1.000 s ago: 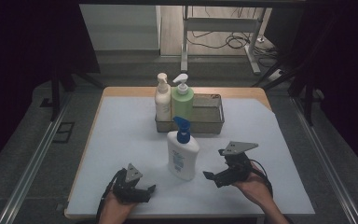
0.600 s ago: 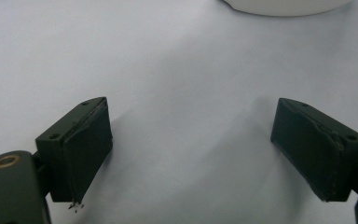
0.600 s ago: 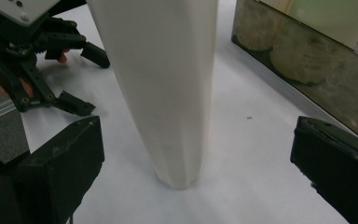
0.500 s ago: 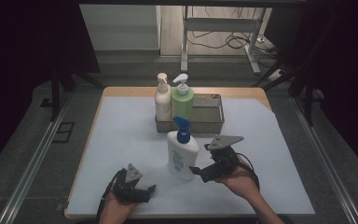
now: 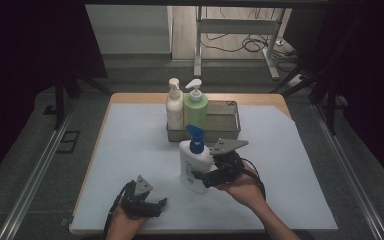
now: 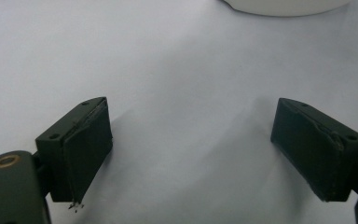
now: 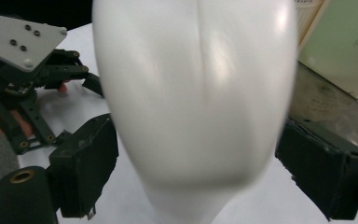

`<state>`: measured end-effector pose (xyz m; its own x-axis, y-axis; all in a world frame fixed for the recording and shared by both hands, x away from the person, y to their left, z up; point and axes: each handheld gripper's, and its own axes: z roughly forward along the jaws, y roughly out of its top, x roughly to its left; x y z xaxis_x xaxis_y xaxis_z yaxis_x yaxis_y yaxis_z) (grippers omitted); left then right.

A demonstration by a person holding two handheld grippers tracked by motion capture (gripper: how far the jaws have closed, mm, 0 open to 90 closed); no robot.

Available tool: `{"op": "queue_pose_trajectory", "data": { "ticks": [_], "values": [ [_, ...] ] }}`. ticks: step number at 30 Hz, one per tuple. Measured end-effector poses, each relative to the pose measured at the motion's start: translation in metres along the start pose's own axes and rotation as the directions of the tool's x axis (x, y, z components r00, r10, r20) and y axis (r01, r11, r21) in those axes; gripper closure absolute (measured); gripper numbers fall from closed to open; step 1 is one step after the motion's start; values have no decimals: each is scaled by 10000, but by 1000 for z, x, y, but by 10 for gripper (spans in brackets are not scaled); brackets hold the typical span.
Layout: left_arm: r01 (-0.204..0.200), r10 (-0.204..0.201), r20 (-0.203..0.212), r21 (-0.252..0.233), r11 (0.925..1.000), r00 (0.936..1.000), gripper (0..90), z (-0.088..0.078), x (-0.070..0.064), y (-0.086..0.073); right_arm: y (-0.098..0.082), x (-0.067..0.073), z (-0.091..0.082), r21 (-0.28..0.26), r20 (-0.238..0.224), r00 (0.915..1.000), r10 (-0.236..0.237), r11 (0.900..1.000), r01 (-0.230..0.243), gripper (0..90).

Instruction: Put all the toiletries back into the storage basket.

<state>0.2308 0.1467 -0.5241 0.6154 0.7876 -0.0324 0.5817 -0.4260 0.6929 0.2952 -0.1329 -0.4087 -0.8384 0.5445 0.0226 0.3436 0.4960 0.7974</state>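
The white plastic lotion bottle with a blue pump top [image 5: 193, 162] stands upright on the table's pale sheet [image 5: 130, 150], just in front of the metal wire basket [image 5: 225, 125], and the right hand-held gripper [image 5: 206, 176] reaches it from the right. In the right gripper view the bottle's rounded white body [image 7: 196, 93] sits between the two black jaws, which have just been closing — a sliver of gap shows at either side, so the pads are not yet pressing on it. The grey three-cornered plate [image 5: 228, 145] rides on top of that gripper, level with the bottle's shoulder.

The left hand-held gripper [image 5: 147, 206] rests low near the front edge of the table, well apart from the bottle, its jaws spread wide with nothing but bare sheet between them.

Behind, in the basket's left end, a cream pump bottle [image 5: 174, 105] and a pale green pump bottle [image 5: 195, 106] stand side by side — touching or nearly so.
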Motion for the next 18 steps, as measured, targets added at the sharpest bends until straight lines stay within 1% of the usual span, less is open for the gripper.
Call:
{"op": "queue_pose_trajectory", "data": {
  "ticks": [5,8,11,14,15,18],
  "values": [
    [-3,3,-1,0,10000,10000,122,0,0,0,4,1,6,-86,117,9999,-9,10000,10,191],
    [-3,3,0,0,10000,10000,122,0,0,0,6,2,9,-113,29,10000,15,9999,-15,235],
    [-2,2,1,-2,10000,10000,122,0,0,0,7,3,11,-105,39,10000,-30,9999,31,258],
    [-2,2,-2,-3,10000,10000,122,0,0,0,9,5,17,-62,0,9999,-161,9999,161,320],
    [0,0,-1,-5,10000,10000,122,0,0,0,10,5,18,-68,-23,9998,-198,9998,198,354],
    [-2,2,-1,-5,10000,10000,122,0,0,0,10,6,18,-79,32,9997,-246,9997,246,378]
  ]
}}
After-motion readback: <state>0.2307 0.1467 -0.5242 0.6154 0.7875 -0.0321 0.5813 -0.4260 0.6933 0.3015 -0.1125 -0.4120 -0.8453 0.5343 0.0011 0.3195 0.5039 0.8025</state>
